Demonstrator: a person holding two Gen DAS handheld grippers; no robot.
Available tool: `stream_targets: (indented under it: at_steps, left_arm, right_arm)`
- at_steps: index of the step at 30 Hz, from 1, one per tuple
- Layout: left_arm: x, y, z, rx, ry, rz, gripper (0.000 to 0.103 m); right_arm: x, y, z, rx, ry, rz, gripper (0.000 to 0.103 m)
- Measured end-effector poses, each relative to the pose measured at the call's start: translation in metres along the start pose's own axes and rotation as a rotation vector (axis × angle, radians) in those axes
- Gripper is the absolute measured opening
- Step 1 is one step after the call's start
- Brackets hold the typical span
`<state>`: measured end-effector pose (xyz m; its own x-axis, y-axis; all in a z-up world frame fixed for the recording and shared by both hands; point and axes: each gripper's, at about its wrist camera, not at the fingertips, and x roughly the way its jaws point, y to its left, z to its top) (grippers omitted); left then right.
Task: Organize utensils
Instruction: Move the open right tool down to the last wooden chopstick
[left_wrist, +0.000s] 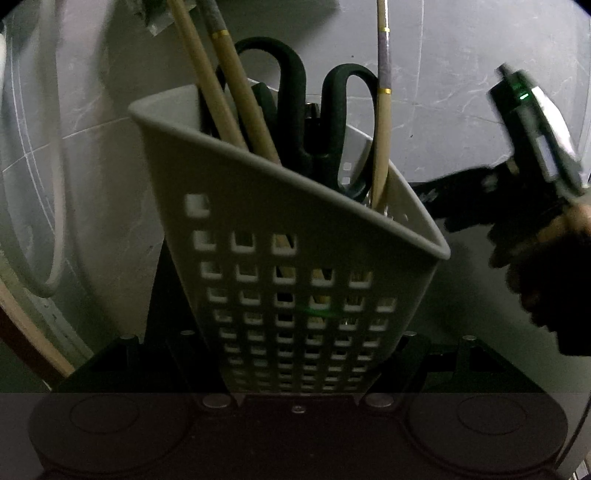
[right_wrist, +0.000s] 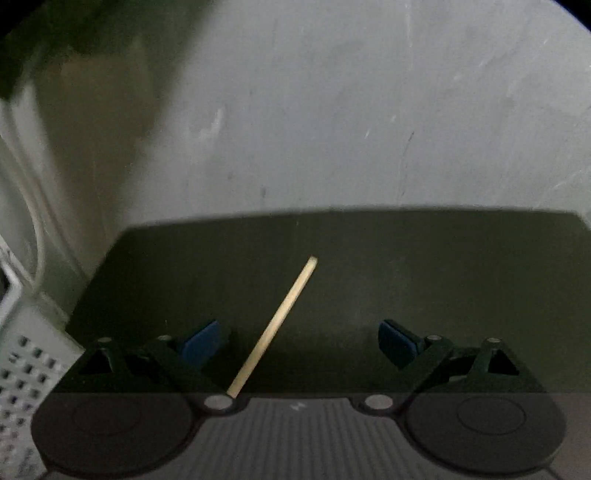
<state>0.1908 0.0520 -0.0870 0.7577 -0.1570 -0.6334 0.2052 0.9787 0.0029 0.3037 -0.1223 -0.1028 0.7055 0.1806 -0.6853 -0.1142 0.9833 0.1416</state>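
Note:
A white perforated utensil holder (left_wrist: 295, 236) fills the left wrist view, tilted to the left. My left gripper (left_wrist: 295, 332) is shut on its lower part, one dark finger on each side. Black-handled scissors (left_wrist: 317, 118) and several pale chopsticks (left_wrist: 236, 92) with gold bands stick out of its top. In the right wrist view a single pale chopstick (right_wrist: 275, 325) lies on a dark mat (right_wrist: 424, 266). My right gripper (right_wrist: 299, 345) is open above it, with the blue pads (right_wrist: 201, 345) wide apart and touching nothing.
The mat lies on a grey marbled counter (right_wrist: 332, 110). The holder's corner (right_wrist: 22, 369) shows at the left edge of the right wrist view. A person's hand (left_wrist: 546, 266) carries the other gripper at the right of the left wrist view.

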Motion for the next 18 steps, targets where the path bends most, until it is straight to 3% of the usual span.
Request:
stream_targets:
  at_steps: [7,18]
  left_arm:
    - [0.002,-0.005,0.004,-0.005,-0.002,0.005,0.076]
    - [0.000,-0.005,0.004,-0.007,0.002,0.007,0.076]
  right_arm:
    - [0.022,0.011,-0.007,-0.024,0.069,-0.032,0.095]
    - [0.027,0.015,-0.004,-0.036,0.077,-0.054,0.098]
